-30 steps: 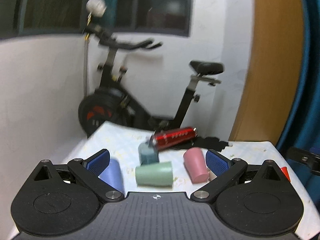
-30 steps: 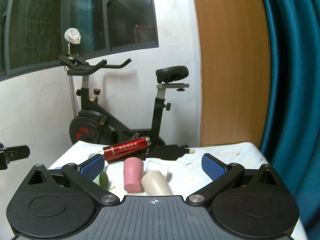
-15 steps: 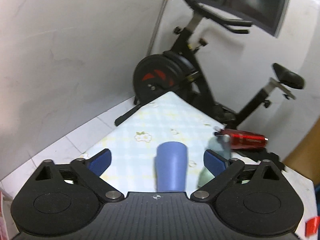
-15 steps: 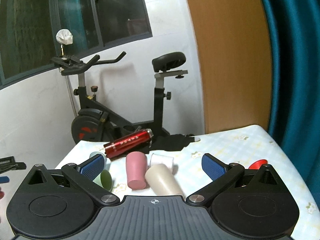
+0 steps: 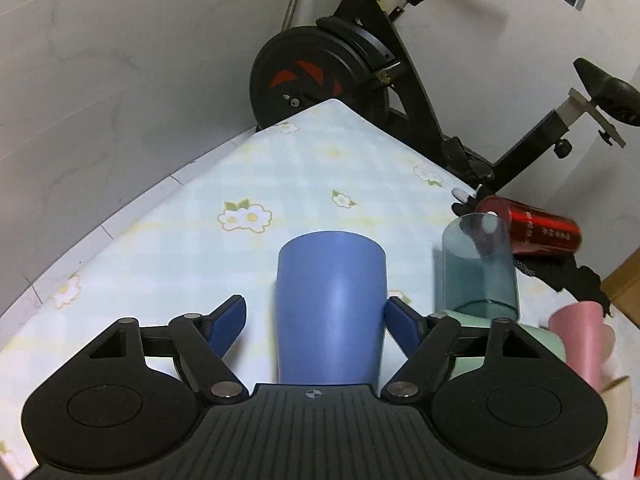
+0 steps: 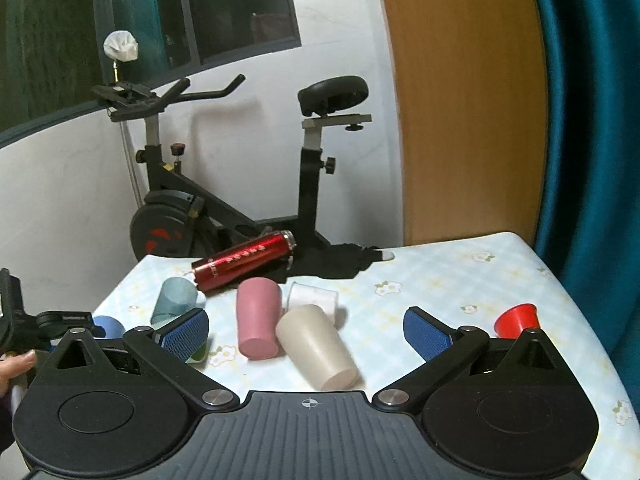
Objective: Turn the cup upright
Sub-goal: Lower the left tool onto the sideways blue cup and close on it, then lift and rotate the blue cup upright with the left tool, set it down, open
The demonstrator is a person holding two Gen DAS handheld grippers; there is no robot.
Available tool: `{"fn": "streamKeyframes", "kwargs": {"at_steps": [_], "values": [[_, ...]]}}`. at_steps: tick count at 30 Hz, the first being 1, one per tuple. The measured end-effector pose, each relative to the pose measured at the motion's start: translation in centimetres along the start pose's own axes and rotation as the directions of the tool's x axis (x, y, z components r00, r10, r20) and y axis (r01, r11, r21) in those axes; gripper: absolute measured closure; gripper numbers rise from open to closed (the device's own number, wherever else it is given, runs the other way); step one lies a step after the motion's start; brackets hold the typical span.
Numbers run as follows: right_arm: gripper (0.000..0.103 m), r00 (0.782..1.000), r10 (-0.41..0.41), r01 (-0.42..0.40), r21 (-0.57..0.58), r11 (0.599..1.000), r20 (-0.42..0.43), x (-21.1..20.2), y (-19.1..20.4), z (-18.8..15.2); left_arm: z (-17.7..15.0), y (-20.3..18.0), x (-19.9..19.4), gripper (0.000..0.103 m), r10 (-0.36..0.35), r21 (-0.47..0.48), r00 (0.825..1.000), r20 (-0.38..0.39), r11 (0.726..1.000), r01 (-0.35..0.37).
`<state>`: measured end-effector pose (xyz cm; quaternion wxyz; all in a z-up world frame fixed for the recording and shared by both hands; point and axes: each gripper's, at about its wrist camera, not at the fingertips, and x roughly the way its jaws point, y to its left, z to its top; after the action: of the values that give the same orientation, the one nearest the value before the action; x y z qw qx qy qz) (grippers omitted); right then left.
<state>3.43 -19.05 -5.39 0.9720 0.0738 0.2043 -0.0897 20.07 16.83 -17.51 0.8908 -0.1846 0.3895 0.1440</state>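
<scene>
A blue cup [image 5: 331,304] lies on its side on the flowered table, between the open fingers of my left gripper [image 5: 316,322]; the right pad is close to its side, the left pad stands apart. It also shows at the left of the right wrist view [image 6: 107,326]. My right gripper [image 6: 306,330] is open and empty above a beige cup [image 6: 316,346] lying on its side, with a pink cup [image 6: 257,322] lying beside it.
A clear teal cup [image 5: 478,266] and a red flask [image 5: 532,230] lie right of the blue cup. A mint cup [image 5: 532,342] lies behind my left gripper's right finger. A white cup [image 6: 314,298], a red cup [image 6: 516,320] and a black cloth [image 6: 340,264] are on the table. An exercise bike [image 6: 224,168] stands behind.
My left gripper has turned left and down onto the blue cup and its fingers have closed in around it. My right gripper has dipped slightly towards the beige cup.
</scene>
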Motion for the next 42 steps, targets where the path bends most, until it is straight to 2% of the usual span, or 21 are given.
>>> {"fn": "streamKeyframes", "kwargs": {"at_steps": [2,6,9,10,12,15,20,26,31,35,37,39,41,42], "values": [[0.0,1.0,-0.007,0.007,-0.002,1.0,-0.006,0.3,-0.1,0.0,-0.1,0.0,0.6,0.024,-0.02,-0.011,1.0,-0.009,1.0,0.02],[0.0,1.0,-0.013,0.013,-0.006,1.0,-0.019,1.0,-0.2,-0.2,-0.3,-0.4,1.5,0.024,-0.014,0.018,1.0,-0.022,1.0,0.014],[0.0,1.0,-0.011,0.01,-0.011,1.0,-0.023,1.2,-0.2,-0.3,-0.1,0.3,2.6,0.026,-0.028,-0.028,0.998,-0.058,0.999,0.026],[0.0,1.0,-0.01,0.01,-0.013,1.0,-0.025,1.3,-0.2,-0.3,-0.2,0.6,2.8,0.03,-0.033,-0.044,0.997,-0.065,0.999,0.03],[0.0,1.0,-0.01,0.01,-0.016,1.0,-0.029,1.4,-0.1,-0.4,-0.3,1.2,2.8,0.032,-0.05,-0.07,0.997,-0.06,0.996,0.046],[0.0,0.999,-0.011,0.01,-0.018,1.0,-0.033,1.5,0.0,-0.5,-0.5,1.7,2.3,0.032,-0.03,-0.081,0.998,-0.052,0.996,0.025],[0.0,1.0,-0.004,0.004,-0.01,1.0,-0.028,1.3,-0.2,-0.4,-1.1,2.3,-0.3,0.033,-0.046,-0.059,0.997,-0.062,0.997,0.042],[0.0,1.0,0.013,-0.013,0.012,1.0,-0.023,0.7,-0.8,-0.7,-2.2,1.4,-5.2,0.033,-0.108,0.018,0.992,-0.061,0.994,0.11],[0.0,1.0,0.013,-0.013,0.041,0.999,-0.006,-0.2,-1.6,-0.9,-4.3,-1.0,-9.4,0.033,-0.184,0.091,0.981,-0.064,0.978,0.19],[0.0,1.0,-0.001,0.0,0.057,0.998,0.018,-1.3,-2.7,-1.0,-6.5,-4.4,-12.1,0.033,-0.27,0.179,0.956,-0.118,0.941,0.288],[0.0,0.999,-0.016,0.014,0.069,0.998,0.032,-1.9,-3.6,-1.0,-8.2,-6.7,-12.9,0.033,-0.31,0.239,0.932,-0.188,0.906,0.349],[0.0,0.998,-0.035,0.031,0.085,0.996,0.045,-2.5,-4.5,-1.0,-10.0,-9.0,-13.2,0.033,-0.342,0.28,0.9,-0.269,0.866,0.413],[0.0,0.997,-0.055,0.05,0.1,0.994,0.054,-3.0,-5.6,-1.1,-11.9,-11.6,-13.1,0.033,-0.372,0.304,0.856,-0.359,0.82,0.484],[0.0,0.996,-0.067,0.061,0.106,0.993,0.056,-3.2,-6.1,-1.1,-12.6,-12.4,-13.0,0.033,-0.38,0.309,0.84,-0.387,0.805,0.507]]}}
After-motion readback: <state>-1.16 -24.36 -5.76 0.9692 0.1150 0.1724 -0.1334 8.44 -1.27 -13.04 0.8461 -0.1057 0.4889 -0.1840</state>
